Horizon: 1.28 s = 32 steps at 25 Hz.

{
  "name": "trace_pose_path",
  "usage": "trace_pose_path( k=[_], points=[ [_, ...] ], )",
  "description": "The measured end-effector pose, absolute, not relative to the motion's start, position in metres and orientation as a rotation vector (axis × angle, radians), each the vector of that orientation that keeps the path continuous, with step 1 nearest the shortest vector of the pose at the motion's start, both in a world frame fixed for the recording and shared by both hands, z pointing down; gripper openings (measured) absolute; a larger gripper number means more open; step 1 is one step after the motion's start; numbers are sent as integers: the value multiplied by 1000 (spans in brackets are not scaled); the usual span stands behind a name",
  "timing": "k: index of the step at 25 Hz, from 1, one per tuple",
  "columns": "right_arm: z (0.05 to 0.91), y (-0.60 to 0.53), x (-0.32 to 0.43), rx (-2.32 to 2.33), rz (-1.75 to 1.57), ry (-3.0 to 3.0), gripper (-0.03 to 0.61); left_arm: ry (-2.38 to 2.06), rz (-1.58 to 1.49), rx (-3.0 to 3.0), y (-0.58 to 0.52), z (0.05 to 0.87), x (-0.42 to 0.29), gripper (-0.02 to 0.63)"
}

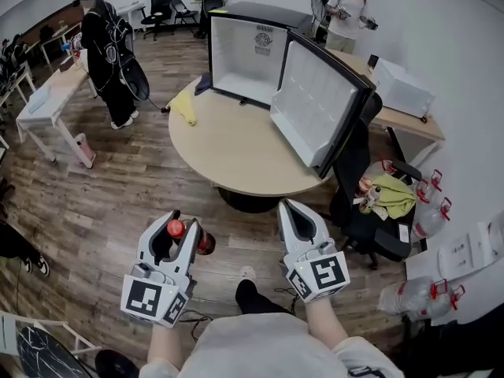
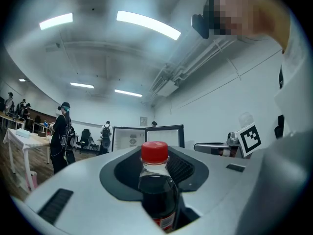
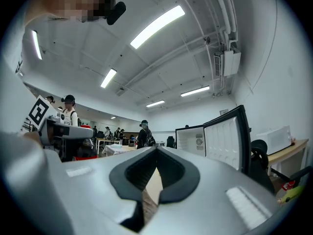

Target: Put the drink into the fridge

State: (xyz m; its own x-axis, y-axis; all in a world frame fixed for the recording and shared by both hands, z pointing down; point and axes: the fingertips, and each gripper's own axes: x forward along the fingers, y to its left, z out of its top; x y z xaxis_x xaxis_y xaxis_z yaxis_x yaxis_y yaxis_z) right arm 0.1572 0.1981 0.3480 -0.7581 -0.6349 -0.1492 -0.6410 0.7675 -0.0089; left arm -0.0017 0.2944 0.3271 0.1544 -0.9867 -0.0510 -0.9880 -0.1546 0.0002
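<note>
Your left gripper [image 1: 183, 228] is pinching the soda bottle [image 2: 156, 190]: dark drink, red cap, a bit of red label low down. In the left gripper view the bottle stands upright between the dark pads, with the cap poking up above them. So the drink is in your left tongs, out over the wood floor [image 1: 118, 195] on your side of the round table [image 1: 236, 152], not on it.

Your right gripper [image 1: 290, 211] has its tongs pressed together at the tips with nothing between them. The right gripper view just shows floor and table edge through the slit lower down. It sits beside the left one, a little closer to the table.

The mini fridge [image 1: 244, 53] stands on the far part of the table, and its door [image 1: 319, 109] is swung wide open toward the right. A yellow cloth [image 1: 185, 105] lies on the table just left of the fridge. A black office chair [image 1: 370, 211] with a green cloth [image 1: 394, 195] on it is off to your right. One person in black [image 1: 110, 53] stands at far left, another in white [image 1: 346, 10] behind the fridge.
</note>
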Motion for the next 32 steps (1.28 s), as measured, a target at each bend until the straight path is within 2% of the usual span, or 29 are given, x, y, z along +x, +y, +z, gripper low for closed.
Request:
trace_pose_path(
  k=[16, 32],
  points=[
    [323, 27, 101, -912, 82, 2821, 11, 2054, 106, -2276, 140, 298, -47, 144],
    [346, -54, 80, -888, 16, 2844, 11, 2111, 103, -2260, 58, 308, -74, 144]
  ],
)
